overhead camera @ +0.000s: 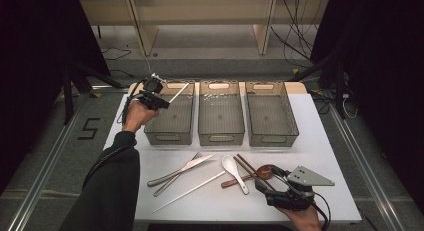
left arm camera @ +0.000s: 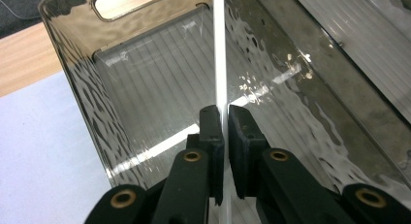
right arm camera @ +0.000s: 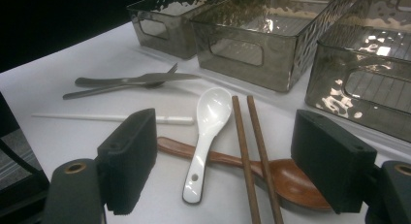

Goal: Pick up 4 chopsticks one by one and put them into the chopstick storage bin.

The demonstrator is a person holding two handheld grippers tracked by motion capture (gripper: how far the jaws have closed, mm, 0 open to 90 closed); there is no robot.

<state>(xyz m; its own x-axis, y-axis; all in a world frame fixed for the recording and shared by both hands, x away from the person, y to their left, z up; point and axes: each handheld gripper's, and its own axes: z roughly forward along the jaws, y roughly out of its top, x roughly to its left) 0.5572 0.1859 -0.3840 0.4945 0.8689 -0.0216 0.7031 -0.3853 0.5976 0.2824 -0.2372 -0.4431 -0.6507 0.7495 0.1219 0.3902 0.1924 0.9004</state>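
White chopstick [left arm camera: 219, 49] pinched tight in left gripper [left arm camera: 225, 118] over leftmost of three smoky bins [overhead camera: 170, 112], lower end running out of frame. Right gripper [right arm camera: 228, 161] hovering wide open, holding nothing, above white spoon [right arm camera: 207, 132], wooden spoon [right arm camera: 286, 178], two brown chopsticks [right arm camera: 252, 151].

White table [overhead camera: 325, 156]: three clear bins [overhead camera: 221, 116], scattered cutlery [overhead camera: 182, 169], chopsticks [overhead camera: 252, 171].
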